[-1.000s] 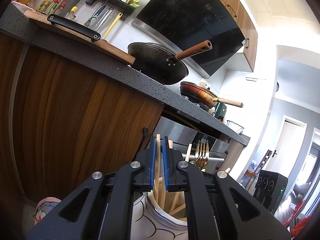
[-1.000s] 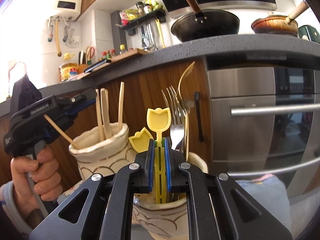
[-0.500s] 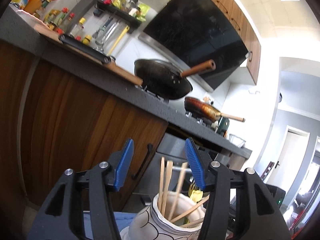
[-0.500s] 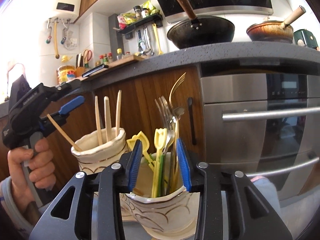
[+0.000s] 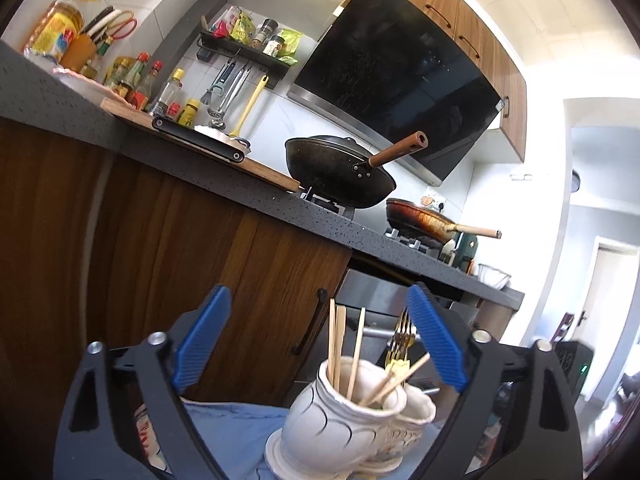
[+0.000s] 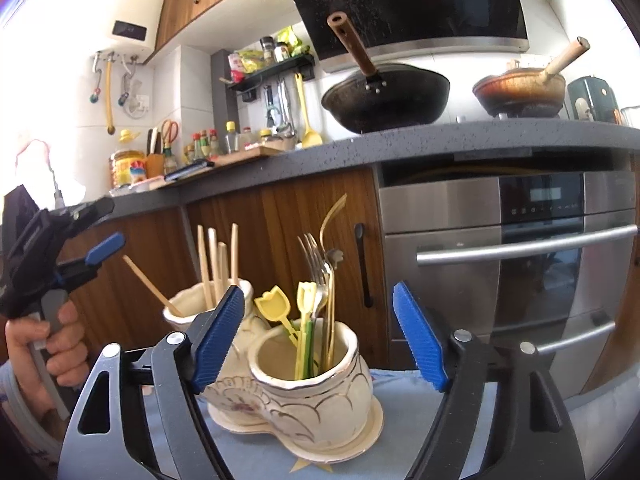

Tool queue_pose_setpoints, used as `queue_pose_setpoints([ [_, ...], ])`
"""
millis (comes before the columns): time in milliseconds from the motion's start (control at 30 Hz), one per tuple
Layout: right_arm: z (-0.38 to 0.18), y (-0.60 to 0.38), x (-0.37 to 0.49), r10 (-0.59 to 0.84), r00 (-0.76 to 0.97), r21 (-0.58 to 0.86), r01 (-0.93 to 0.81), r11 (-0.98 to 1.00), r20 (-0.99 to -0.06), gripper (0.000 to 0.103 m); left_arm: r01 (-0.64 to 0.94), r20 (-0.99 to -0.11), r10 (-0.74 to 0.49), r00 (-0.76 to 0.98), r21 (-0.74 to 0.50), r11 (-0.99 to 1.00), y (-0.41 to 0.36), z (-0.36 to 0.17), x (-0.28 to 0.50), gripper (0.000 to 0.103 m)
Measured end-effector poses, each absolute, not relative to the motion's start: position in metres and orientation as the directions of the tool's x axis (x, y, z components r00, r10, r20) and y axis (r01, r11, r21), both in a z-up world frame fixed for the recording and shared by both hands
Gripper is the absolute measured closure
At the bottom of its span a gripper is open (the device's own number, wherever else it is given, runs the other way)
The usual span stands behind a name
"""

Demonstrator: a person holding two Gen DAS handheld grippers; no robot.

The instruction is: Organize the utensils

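On the blue cloth: twin cream holder [image 6: 316, 396], 2 cups.
L gripper [image 5: 316, 344]: jaws just spread wide, let go of chopsticks [image 5: 335, 340], now in far-left cup.
R gripper [image 6: 318, 340]: jaws just spread too, yellow tulip pick [image 6: 307, 312] dropped in near cup w/ forks [image 6: 318, 256].
Means: both sorted, hands free.

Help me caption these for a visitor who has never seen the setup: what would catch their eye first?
Front and centre stands the cream double utensil holder on a blue cloth, its near cup bristling with yellow tulip-topped picks and forks, its far cup with wooden chopsticks. The blue-padded right gripper frames it, wide open and empty. Above, a black wok sits on the grey counter.
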State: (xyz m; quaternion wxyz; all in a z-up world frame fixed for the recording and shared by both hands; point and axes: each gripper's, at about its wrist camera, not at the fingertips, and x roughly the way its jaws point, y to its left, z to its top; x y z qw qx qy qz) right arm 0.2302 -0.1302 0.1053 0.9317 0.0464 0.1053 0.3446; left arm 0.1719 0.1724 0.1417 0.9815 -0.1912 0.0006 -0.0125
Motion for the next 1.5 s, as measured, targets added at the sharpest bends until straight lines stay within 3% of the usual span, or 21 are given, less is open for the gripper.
queue_pose_setpoints([
  [100, 0.110, -0.137, 0.221, 0.650, 0.746, 0.167, -0.629, 0.759, -0.147, 0.015, 0.004, -0.019, -0.011, 1.000, -0.332, 0.943, 0.158, 0.141, 0.164, 0.006],
  [300, 0.105, -0.148, 0.210, 0.627, 0.762, 0.192, -0.599, 0.778, -0.162, 0.010, -0.015, -0.072, -0.003, 0.997, -0.248, 0.969, 0.128, 0.134, 0.152, 0.006],
  [567, 0.095, -0.161, 0.201, 0.600, 0.783, 0.215, -0.565, 0.796, -0.163, 0.008, -0.048, -0.104, 0.027, 0.994, -0.202, 0.978, 0.106, 0.118, 0.139, 0.006],
  [1500, 0.074, -0.140, 0.172, 0.616, 0.776, 0.058, -0.614, 0.787, -0.136, 0.007, -0.112, -0.127, 0.105, 0.986, -0.051, 0.992, 0.071, 0.075, 0.144, 0.005],
])
